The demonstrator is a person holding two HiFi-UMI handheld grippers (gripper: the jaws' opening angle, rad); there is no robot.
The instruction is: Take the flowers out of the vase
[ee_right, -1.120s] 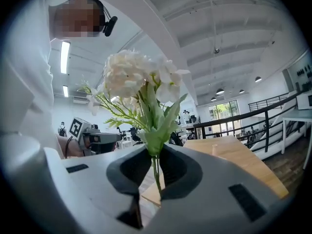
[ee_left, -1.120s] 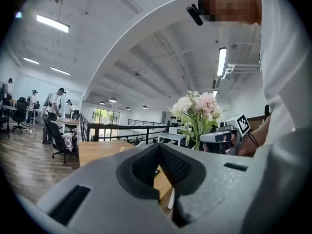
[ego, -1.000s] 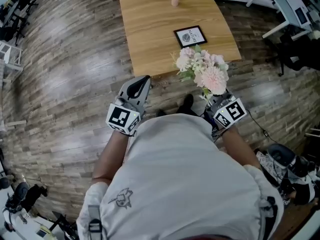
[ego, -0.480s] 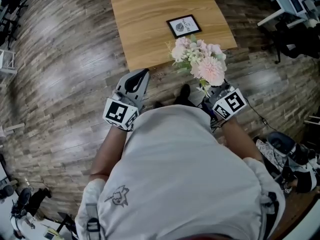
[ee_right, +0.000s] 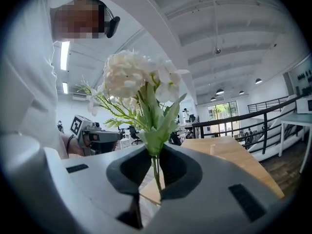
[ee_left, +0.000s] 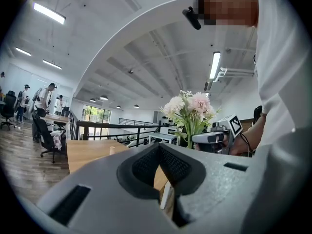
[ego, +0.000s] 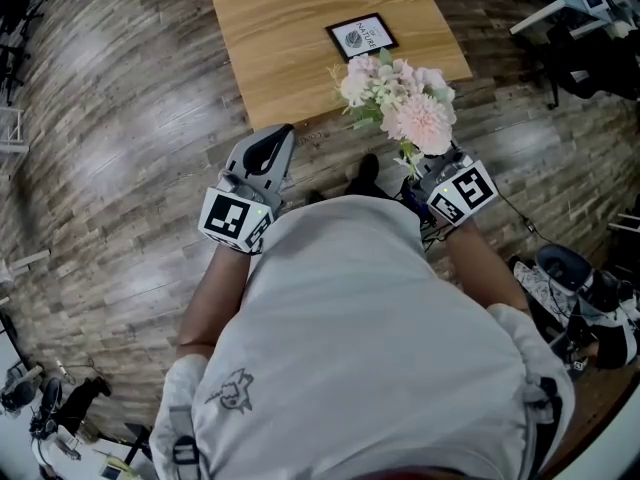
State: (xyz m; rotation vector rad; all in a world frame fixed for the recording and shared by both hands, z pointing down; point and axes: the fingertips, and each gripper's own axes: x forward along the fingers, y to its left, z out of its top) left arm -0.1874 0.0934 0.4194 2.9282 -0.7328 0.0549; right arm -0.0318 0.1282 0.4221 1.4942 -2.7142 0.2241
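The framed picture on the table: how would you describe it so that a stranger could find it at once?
In the head view, find the wooden table at the top. On its right half sits a picture, just past the bouquet. It is the only black-framed thing, a white card with a round dark emblem.

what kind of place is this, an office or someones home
Probably an open-plan office or workshop, not a home: rolling office chairs, white desks, and long strip lights under a high ceiling.
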